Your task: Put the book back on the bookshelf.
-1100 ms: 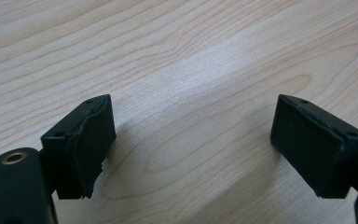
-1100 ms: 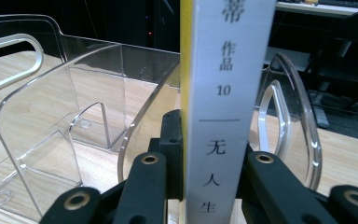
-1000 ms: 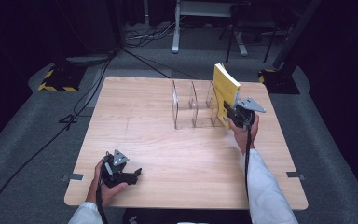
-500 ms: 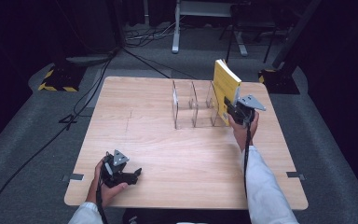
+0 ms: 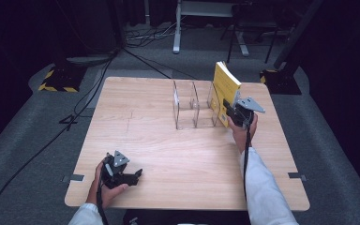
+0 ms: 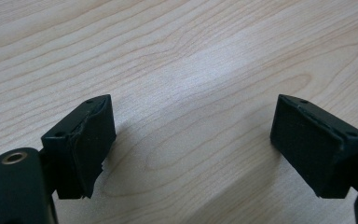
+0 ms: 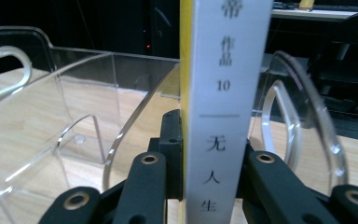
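We have the book [image 7: 226, 93] clamped by its spine between our right gripper [image 5: 232, 112] jaws, upright, long axis vertical, at the right end of the clear rack [image 5: 194, 110]. A curved divider [image 7: 135, 126] just left of the jaws crowds the slot. Our left gripper [image 6: 191, 154] rests released on the bench [image 5: 168, 154], well apart.

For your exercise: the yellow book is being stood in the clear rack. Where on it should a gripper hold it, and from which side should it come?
Grip the book low across its spine, as the right gripper does, coming from the near side, probably. It stands upright at the right end of the rack, whose clear dividers flank both covers, so the spine edge facing the person is the free part, narrow enough for the jaws to span.
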